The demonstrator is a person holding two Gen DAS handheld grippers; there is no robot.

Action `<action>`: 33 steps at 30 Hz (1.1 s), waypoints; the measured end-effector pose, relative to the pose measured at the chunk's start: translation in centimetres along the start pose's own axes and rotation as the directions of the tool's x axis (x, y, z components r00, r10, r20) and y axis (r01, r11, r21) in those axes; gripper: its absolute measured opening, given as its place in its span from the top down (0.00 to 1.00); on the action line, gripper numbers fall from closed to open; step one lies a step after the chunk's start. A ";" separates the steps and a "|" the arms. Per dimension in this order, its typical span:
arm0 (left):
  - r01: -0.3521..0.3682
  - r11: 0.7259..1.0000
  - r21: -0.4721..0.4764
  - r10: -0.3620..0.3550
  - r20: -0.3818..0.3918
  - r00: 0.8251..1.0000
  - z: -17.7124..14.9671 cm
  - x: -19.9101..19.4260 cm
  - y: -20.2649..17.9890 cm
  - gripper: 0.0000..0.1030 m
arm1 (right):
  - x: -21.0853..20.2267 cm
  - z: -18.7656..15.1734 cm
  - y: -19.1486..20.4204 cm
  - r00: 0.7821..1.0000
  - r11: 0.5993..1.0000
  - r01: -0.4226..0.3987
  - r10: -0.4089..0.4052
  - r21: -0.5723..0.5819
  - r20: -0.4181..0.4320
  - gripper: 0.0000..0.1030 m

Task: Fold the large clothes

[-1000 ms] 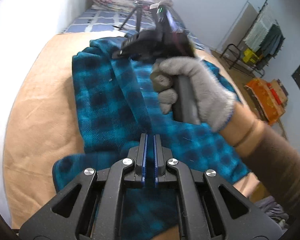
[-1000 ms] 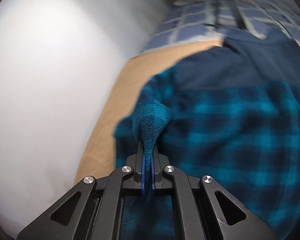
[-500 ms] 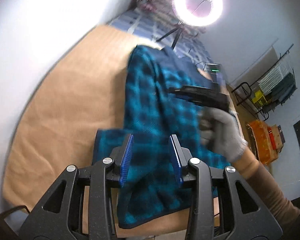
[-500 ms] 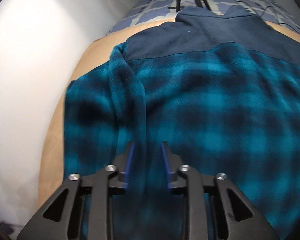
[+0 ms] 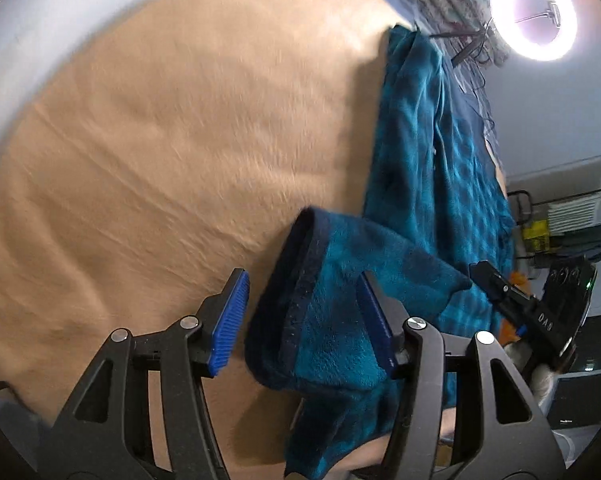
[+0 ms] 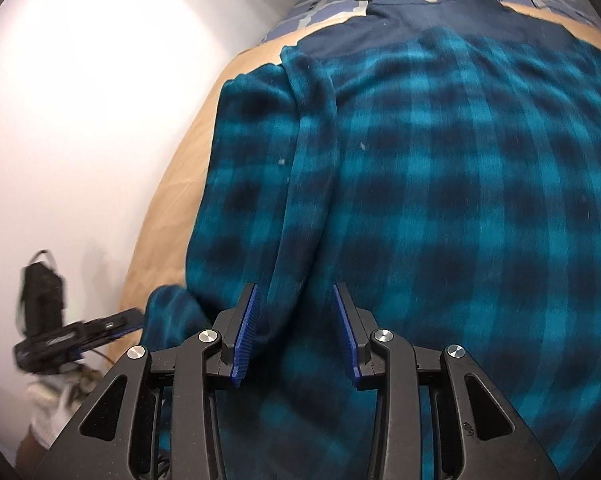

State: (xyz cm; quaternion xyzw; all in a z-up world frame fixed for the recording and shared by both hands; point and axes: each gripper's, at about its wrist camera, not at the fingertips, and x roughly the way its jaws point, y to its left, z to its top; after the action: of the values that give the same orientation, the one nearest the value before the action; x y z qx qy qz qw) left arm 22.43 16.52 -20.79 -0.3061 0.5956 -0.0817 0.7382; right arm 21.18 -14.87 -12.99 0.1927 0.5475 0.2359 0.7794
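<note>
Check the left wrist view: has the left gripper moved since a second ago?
Yes. The left gripper has swung left off the teal fleece toward the tan sheet, jaws just opening around the cuff.

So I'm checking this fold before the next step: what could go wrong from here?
1. The cuff sits between the open pads of the left gripper, whose jaws have just been opening; closing now may catch only its edge.
2. The sleeve lies as a raised ridge on the fleece between the open right gripper pads, so it may bunch in the fold.
3. The fleece's near end hangs off the bed and could slide.
</note>
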 end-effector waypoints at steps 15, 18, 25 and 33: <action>-0.033 0.880 0.473 -0.038 0.138 0.990 -7.8 -5.0 -11.2 0.98 | -1.7 -2.1 -0.1 1.000 1.000 0.009 -0.009 0.009 0.026 0.66; -0.017 0.821 0.570 -0.059 0.114 0.992 -10.8 -4.7 -14.1 0.98 | -2.3 -2.7 -0.1 1.000 1.000 0.009 -0.009 0.007 0.028 0.66; 0.049 0.678 0.734 -0.090 0.017 0.996 -17.9 -5.0 -17.9 0.82 | -3.8 -3.1 0.0 1.000 1.000 0.020 -0.020 -0.022 0.025 0.66; 0.086 0.789 0.609 -0.141 0.042 0.989 -18.7 -7.5 -13.1 0.77 | -3.3 0.1 2.9 0.999 0.991 0.034 -0.030 -0.132 0.030 0.66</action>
State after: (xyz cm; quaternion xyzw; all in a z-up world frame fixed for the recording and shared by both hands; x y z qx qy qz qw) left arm 6.16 3.08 -9.30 -0.0927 0.4868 -0.2987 0.8156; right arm 19.86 -14.46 -8.82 0.1351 0.5226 0.2566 0.8017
